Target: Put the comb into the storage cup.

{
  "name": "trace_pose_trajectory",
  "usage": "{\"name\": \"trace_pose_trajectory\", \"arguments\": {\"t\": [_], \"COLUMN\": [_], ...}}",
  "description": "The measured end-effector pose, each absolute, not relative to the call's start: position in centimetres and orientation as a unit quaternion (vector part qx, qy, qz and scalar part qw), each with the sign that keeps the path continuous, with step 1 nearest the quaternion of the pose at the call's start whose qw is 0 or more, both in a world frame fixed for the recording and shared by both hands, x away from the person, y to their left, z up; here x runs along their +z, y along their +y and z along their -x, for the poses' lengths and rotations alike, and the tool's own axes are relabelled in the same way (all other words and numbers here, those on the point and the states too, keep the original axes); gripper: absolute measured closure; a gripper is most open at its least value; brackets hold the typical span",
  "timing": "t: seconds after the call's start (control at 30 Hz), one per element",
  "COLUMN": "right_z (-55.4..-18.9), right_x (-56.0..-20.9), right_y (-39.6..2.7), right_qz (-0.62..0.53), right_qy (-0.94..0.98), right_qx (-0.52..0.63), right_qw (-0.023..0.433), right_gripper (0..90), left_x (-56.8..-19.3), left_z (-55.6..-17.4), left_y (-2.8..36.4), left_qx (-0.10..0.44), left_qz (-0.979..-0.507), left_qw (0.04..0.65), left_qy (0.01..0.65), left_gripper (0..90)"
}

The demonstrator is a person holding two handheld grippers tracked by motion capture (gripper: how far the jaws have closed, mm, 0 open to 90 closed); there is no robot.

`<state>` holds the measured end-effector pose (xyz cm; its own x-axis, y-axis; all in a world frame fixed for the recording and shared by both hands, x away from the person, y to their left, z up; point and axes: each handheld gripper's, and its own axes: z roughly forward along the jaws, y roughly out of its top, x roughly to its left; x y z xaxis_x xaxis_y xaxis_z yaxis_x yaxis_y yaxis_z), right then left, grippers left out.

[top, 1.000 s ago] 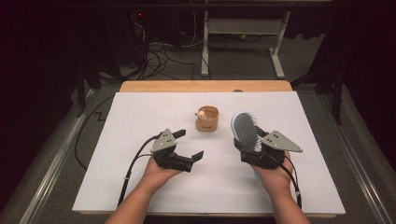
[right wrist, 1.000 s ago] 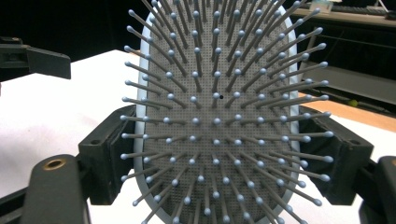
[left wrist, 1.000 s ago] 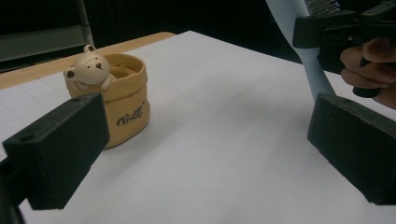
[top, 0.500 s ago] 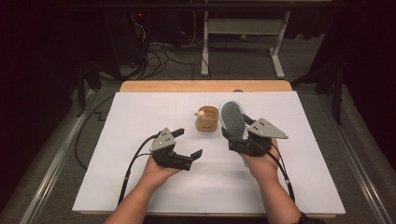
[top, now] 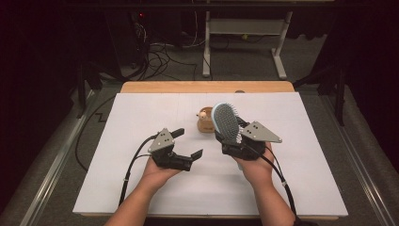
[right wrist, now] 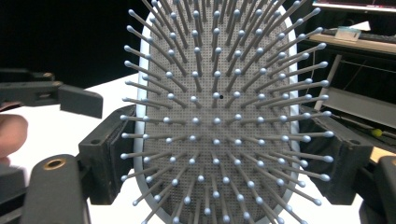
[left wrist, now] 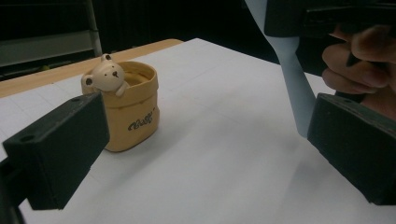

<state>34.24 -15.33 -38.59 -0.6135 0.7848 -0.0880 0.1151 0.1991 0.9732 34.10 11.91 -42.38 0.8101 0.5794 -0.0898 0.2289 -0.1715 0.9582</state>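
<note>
The right gripper (top: 229, 136) is carrying the pale blue hairbrush (top: 225, 120) upright, jaws pinching its paddle from both sides, just beside the little bear cup (top: 206, 121) at mid-table. The left gripper (top: 187, 143) is waiting near it on the white table (top: 141, 113), jaws spread and empty. This is looking like the carry step; next the handle (left wrist: 290, 74) needs lining up above the cup's mouth before lowering.
</note>
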Motion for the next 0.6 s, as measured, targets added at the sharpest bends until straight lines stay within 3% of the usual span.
{"name": "trace_pose_trajectory", "arguments": {"t": [0.6], "right_z": [-32.7], "right_x": [-40.7], "right_y": [-15.2], "right_qz": [-0.314], "right_qy": [0.734], "right_qx": [0.518], "right_qw": [0.308], "right_gripper": [20.5], "left_x": [-41.2], "left_z": [-33.5], "left_y": [12.5], "left_qx": [0.149], "left_qz": [-0.744], "left_qw": [0.594], "left_qy": [0.268], "left_gripper": [0.0]}}
